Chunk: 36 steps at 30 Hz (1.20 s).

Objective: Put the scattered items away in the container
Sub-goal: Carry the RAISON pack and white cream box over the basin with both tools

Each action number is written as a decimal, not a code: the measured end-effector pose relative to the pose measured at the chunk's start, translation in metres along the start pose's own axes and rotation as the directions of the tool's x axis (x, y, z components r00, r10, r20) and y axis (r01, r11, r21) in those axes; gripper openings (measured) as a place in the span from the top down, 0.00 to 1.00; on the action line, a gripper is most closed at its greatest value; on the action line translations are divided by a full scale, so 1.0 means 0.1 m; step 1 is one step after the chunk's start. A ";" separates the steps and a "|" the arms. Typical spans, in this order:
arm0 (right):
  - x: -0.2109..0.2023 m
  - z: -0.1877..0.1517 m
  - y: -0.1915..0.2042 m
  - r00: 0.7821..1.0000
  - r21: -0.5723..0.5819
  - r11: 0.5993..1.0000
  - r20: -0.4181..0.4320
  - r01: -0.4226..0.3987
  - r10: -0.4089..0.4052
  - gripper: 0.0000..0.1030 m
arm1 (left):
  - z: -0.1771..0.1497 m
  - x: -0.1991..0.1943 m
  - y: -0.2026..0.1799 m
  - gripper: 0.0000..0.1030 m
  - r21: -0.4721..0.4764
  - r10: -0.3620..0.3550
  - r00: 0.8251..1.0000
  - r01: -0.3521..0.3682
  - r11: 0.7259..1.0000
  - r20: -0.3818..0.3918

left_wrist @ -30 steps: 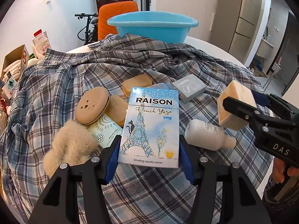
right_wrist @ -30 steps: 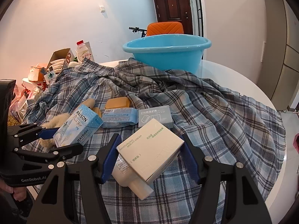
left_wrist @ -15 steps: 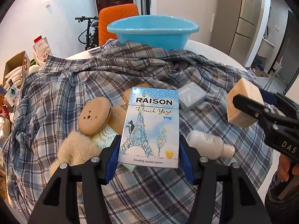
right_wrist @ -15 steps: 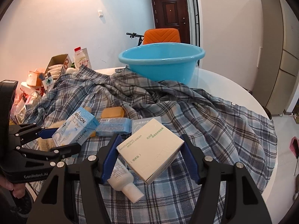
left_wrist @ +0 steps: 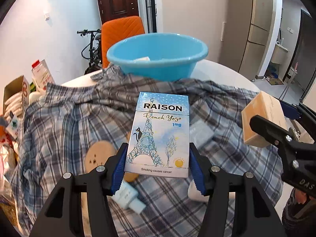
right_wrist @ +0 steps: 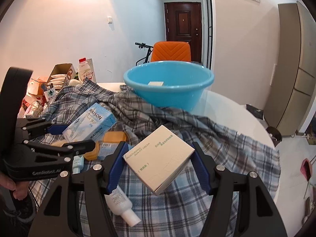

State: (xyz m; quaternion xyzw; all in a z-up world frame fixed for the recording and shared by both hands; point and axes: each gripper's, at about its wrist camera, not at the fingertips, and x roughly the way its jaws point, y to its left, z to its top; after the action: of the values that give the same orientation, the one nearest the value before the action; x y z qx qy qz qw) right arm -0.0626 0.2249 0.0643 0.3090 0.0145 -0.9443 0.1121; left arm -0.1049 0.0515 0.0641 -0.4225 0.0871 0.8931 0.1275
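Note:
My left gripper (left_wrist: 158, 169) is shut on a blue RAISON cigarette pack (left_wrist: 160, 136) and holds it above the plaid cloth. It also shows in the right wrist view (right_wrist: 89, 123). My right gripper (right_wrist: 159, 167) is shut on a cream skin-cream box (right_wrist: 160, 158), seen at the right in the left wrist view (left_wrist: 262, 120). The blue basin (left_wrist: 158, 57) stands at the far side of the table with a small pale item (right_wrist: 156, 83) inside. Both held items are short of the basin (right_wrist: 169, 85).
A white bottle (right_wrist: 121, 203), a round tan puff case (left_wrist: 98, 154), orange soap boxes (right_wrist: 114, 137), a grey box (left_wrist: 201, 134) and a small tube (left_wrist: 128, 195) lie on the plaid cloth (right_wrist: 207, 138). An orange chair (right_wrist: 170, 52) stands behind the basin. Cartons (right_wrist: 61, 75) crowd the left.
Both grippers have risen with their items and moved toward the basin. The basin's inside has come into view. The items left on the cloth have dropped lower in both views.

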 end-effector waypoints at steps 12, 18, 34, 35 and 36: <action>0.32 0.52 -0.19 0.994 -0.022 0.995 -0.048 -0.094 0.093 0.39 | 0.62 0.19 0.10 0.41 0.007 0.003 1.000 -0.003 1.000 0.010; 0.48 1.03 -0.36 0.994 0.003 0.994 -0.006 -0.112 0.112 0.39 | 1.11 0.30 0.17 0.41 0.013 0.009 0.999 -0.010 1.000 0.032; 1.39 2.03 -0.69 0.999 0.174 0.985 0.051 0.003 -0.012 0.39 | 2.28 0.97 0.40 0.41 -0.052 0.048 0.995 -0.043 0.998 0.088; 1.46 2.06 -0.74 0.999 0.195 0.981 0.047 0.006 -0.016 0.39 | 2.33 1.06 0.47 0.41 -0.080 0.043 0.996 -0.036 0.996 0.084; 1.54 2.09 -0.79 0.999 0.217 0.976 0.042 0.012 -0.021 0.39 | 2.37 1.15 0.54 0.41 -0.105 0.039 0.996 -0.031 0.994 0.075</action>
State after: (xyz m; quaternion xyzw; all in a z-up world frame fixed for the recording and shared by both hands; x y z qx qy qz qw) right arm -0.3221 0.2501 0.1394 0.2984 -0.0886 -0.9477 0.0701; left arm -0.3649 0.0804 0.1265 -0.3922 0.0432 0.9141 0.0931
